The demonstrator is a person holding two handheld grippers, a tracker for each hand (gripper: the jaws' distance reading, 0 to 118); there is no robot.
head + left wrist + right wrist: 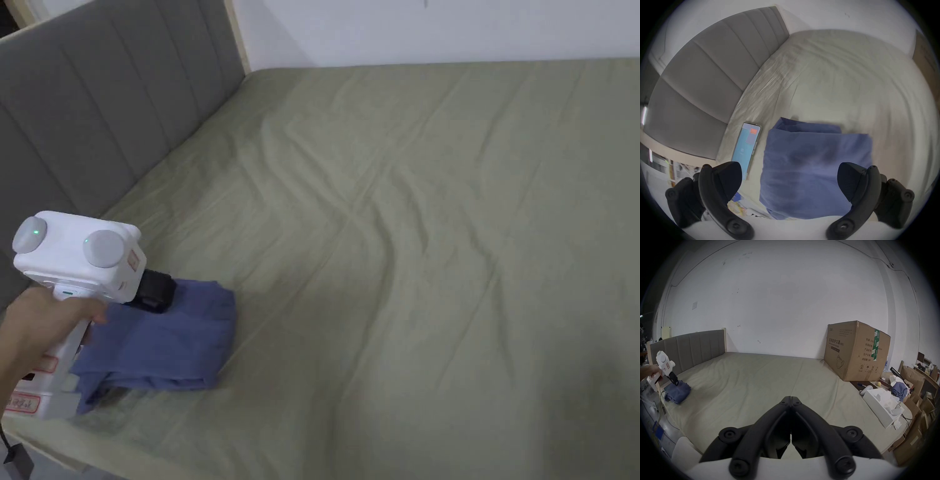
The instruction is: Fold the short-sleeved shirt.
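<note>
The left hand-held gripper, a white pistol-grip body with black jaws, hovers over a folded blue fabric short-sleeved shirt at the near left corner of an olive-green sheeted bed. Its jaws stand spread wide, one on each side of the bundle, holding nothing; whether they touch the cloth cannot be told. The shirt lies directly ahead of and beneath this gripper. In the left gripper view its longer side runs away from the camera toward the wall, though the lens bends shapes.

The right hand-held gripper hangs well apart over the bed's near edge, jaws pressed together on nothing. The left hand is plainly the nearer, so any last tuck or press seems its job.

A light-blue lit smartphone lies just beside the shirt, between it and the grey padded headboard. A large brown cardboard box stands on the far right of the bed, bearing printed lettering and handling symbols, left unread here. Small red-and-white stickers mark the left gripper's body; their text is too small to tell.
</note>
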